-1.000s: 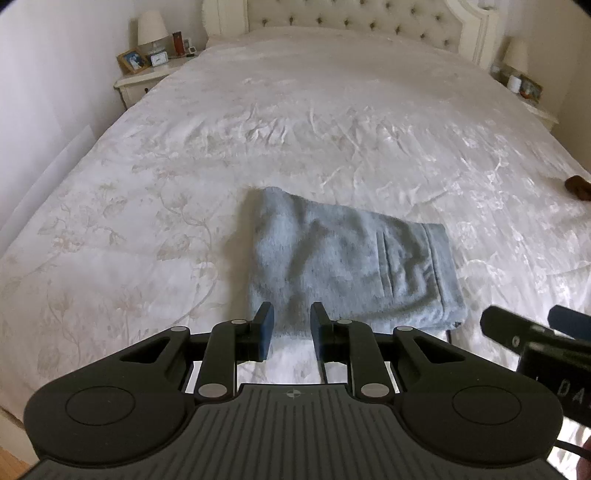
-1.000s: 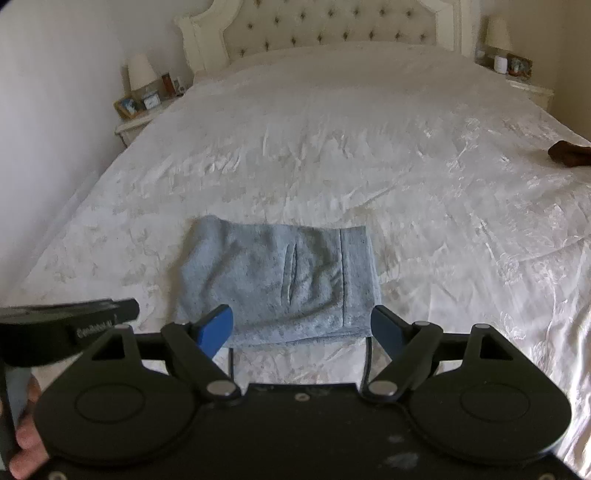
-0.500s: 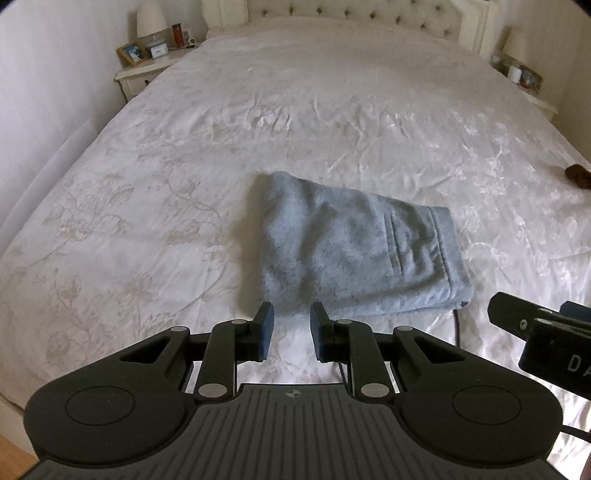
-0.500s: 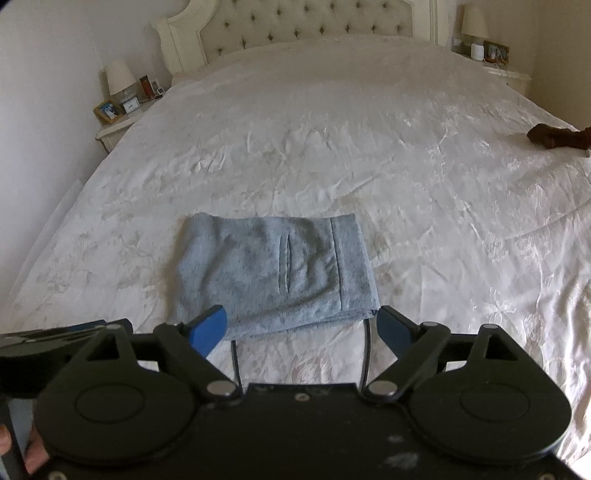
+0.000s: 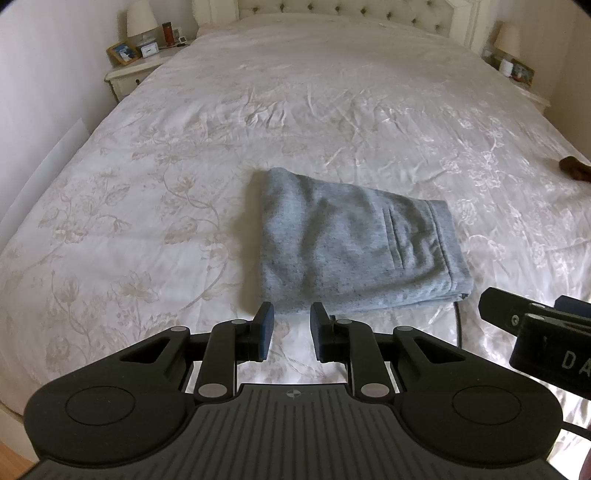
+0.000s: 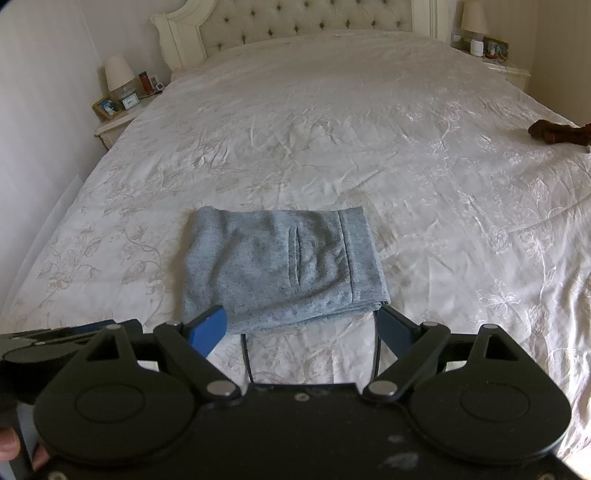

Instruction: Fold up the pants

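The grey pants (image 5: 354, 251) lie folded into a compact rectangle on the white bedspread, waistband to the right and a pocket slit showing; they also show in the right wrist view (image 6: 280, 266). My left gripper (image 5: 291, 332) hovers just short of the fold's near edge, its jaws a narrow gap apart and empty. My right gripper (image 6: 301, 328) is open wide and empty, also just short of the near edge. Two thin black drawstrings (image 6: 245, 354) trail from under the pants toward me.
The white floral bedspread (image 5: 147, 184) stretches all around the pants. A dark brown object (image 6: 557, 133) lies at the bed's right edge. Nightstands with lamps and frames stand at the far left (image 5: 136, 59) and far right (image 6: 487, 48). The tufted headboard (image 6: 295, 18) is at the back.
Both grippers have pulled back and risen away from the folded pants, so the pants sit farther out in both views. The pants have not moved. The jaws are unchanged.
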